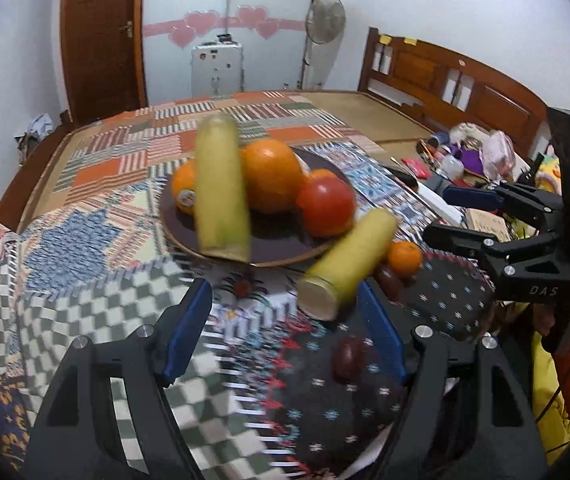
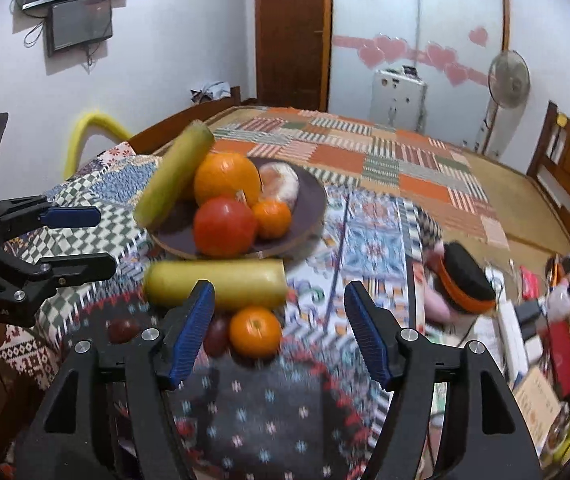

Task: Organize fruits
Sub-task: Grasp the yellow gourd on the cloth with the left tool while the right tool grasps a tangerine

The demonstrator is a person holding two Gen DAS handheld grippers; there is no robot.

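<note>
Beside the plate (image 2: 309, 216) w/ fruit lies a corn cob (image 2: 217, 284); left gripper (image 1: 285, 332) & right gripper (image 2: 281, 332) both gape wide, holding nothing.

A bed (image 1: 365, 104) under a patchwork quilt (image 1: 97, 216) carries a dark plate (image 1: 285, 248), a corn cob (image 1: 349, 264), a tangerine (image 1: 404, 258) and dark grapes (image 1: 348, 356).

A patchwork quilt (image 2: 385, 168) covers the bed, with a wooden headboard (image 1: 457, 76) behind clutter, a standing fan (image 1: 325, 20) and a white appliance (image 1: 216, 68) by the heart-decorated wall, a wooden door (image 2: 291, 32), and two wall-mounted screens (image 2: 79, 24).
</note>
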